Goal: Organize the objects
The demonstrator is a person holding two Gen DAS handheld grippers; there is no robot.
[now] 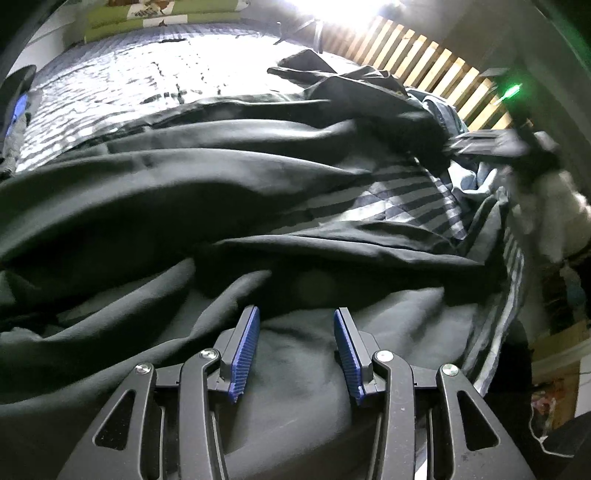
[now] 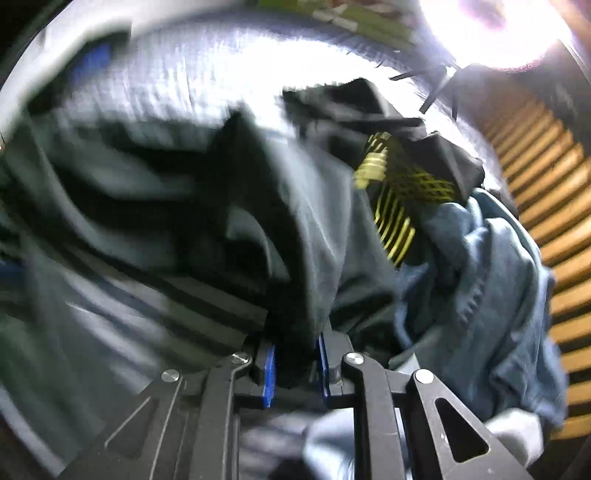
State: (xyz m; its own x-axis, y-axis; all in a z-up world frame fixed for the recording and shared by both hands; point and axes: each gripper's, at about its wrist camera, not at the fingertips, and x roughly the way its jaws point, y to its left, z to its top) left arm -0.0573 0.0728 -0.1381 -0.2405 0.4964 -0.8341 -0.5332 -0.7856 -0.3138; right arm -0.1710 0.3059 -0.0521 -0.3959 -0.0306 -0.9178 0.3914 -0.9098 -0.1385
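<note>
The bed point(image 1: 122, 85) is heaped with clothes. The right gripper point(image 2: 295, 363) pinches a dark garment point(image 2: 295, 240); lift slowly, clear of the blue cloth point(image 2: 480, 266) beside its jaws. The left gripper point(image 1: 295, 354) hovers spread, empty.

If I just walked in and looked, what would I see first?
Probably the big dark cloth, crumpled in folds across the striped bedcover, with the left gripper open just above it. Next, the right gripper is pinching a fold of dark cloth, and a black and yellow garment stands out brightly in the pile beside a blue one. A glaring light shines at the far end of the bed.
</note>
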